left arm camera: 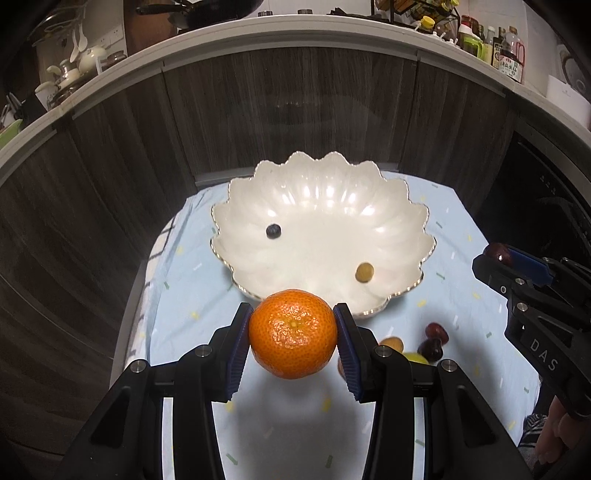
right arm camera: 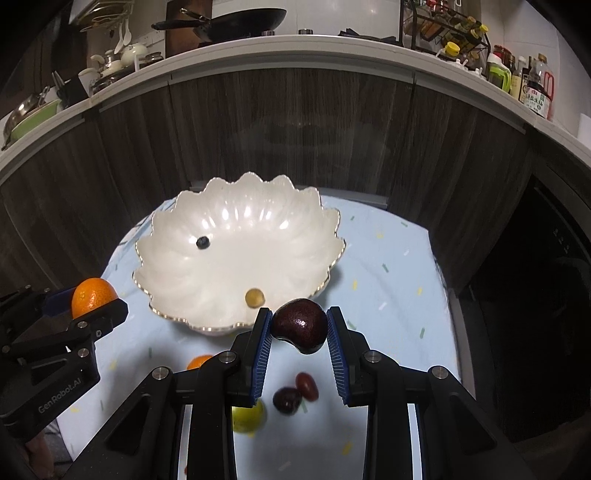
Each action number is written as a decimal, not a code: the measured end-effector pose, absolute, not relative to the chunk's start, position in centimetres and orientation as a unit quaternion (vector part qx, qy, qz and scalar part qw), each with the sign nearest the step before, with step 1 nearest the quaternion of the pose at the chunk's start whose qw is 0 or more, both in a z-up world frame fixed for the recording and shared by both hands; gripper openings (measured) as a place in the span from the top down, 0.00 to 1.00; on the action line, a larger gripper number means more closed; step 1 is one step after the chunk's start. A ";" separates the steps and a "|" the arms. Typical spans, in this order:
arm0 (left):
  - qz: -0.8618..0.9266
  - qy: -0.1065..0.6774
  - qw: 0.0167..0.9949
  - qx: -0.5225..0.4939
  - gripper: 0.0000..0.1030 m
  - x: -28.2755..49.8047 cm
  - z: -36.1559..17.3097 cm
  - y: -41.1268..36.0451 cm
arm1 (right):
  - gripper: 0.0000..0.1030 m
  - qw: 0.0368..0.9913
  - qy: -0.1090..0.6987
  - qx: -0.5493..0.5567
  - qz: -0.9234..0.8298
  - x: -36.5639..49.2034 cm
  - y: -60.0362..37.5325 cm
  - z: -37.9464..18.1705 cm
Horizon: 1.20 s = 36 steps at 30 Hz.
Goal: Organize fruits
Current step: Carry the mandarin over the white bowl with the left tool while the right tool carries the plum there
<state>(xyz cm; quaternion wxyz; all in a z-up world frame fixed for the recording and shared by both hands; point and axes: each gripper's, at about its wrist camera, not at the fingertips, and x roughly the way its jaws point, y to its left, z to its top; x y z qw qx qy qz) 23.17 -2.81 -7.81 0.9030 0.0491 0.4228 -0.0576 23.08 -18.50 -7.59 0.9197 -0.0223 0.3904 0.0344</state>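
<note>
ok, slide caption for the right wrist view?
Right gripper holds a dark plum near the scalloped white bowl; left gripper holds an orange.

1. Left wrist view: sits behind the left gripper [left arm camera: 293,328], looks forward and down along its fingers, close above the blue cloth [left arm camera: 192,295], toward the white scalloped bowl [left arm camera: 321,199].
2. Right wrist view: same forward-down aim behind the right gripper [right arm camera: 299,326], from further right; the bowl [right arm camera: 236,199] lies left of centre.
3. Shared: bowl, cloth, dark cabinet fronts [left arm camera: 295,99], cluttered countertop [left arm camera: 295,27]; each view catches the other gripper at its edge.
</note>
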 end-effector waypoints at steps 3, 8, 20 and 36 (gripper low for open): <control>-0.057 0.421 0.904 0.045 0.58 23.9 -7.4 -2.7 | 0.70 0.921 0.388 -0.022 0.036 23.5 -18.6 -7.2; -0.058 0.420 0.905 0.043 0.58 24.9 -7.1 -2.6 | 0.70 0.921 0.387 -0.017 0.039 24.6 -18.5 -6.9; -0.061 0.418 0.905 0.043 0.58 27.1 -7.4 -2.4 | 0.70 0.918 0.393 -0.022 0.040 27.3 -18.2 -6.9; -0.061 0.427 0.902 0.039 0.58 29.9 -8.7 -1.5 | 0.70 0.911 0.409 -0.032 0.045 30.4 -17.3 -8.3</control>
